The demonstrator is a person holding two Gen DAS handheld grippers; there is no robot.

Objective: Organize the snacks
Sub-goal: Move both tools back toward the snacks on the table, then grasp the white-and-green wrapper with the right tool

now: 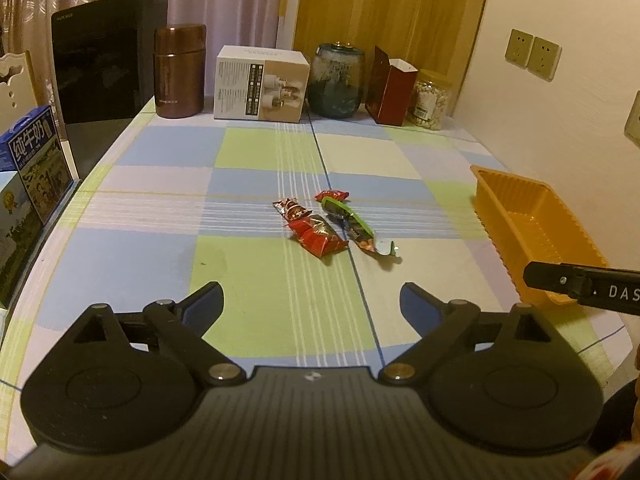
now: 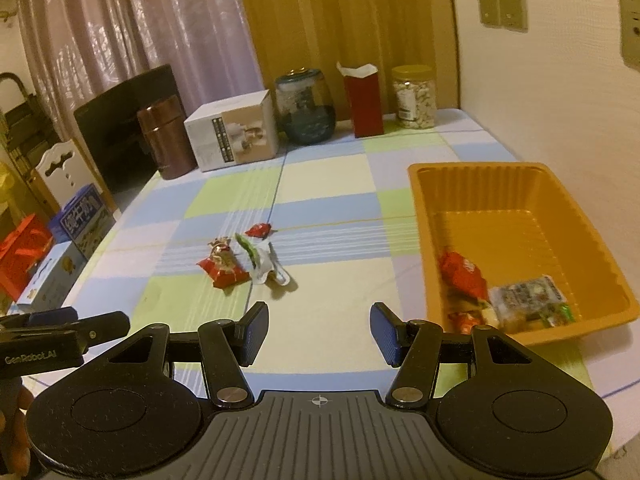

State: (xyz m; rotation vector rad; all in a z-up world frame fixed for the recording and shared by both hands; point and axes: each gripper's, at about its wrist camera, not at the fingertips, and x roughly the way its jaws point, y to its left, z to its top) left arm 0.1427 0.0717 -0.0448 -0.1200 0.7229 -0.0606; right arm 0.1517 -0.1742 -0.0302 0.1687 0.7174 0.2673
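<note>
— Three or four wrappers (image 1: 320,226) still lying bunched mid-table, touching and overlapping; a few more (image 2: 504,292) already sitting in the near end of the tray (image 2: 420,200).
— Risking a double pick, then?
— Likely. Closing on the red pack (image 1: 320,238) and dragging the green one (image 1: 350,222) along, or nudging the small red candy (image 1: 331,196) away.
— Grippers?
— Left gripper (image 1: 312,300) hanging wide open, nothing between the pads. Right gripper (image 2: 318,330) standing partly open, also gripping nothing.
— Crowding each other?
— Possibly. Each showing at the edge of the other's view, both pointing at the same pile; bumping fingers if reaching together.
— And the tray?
— Sitting near the table's right edge, well apart from the pile. Clipping its light rim and shoving it, or dropping a slick foil pack short.
</note>
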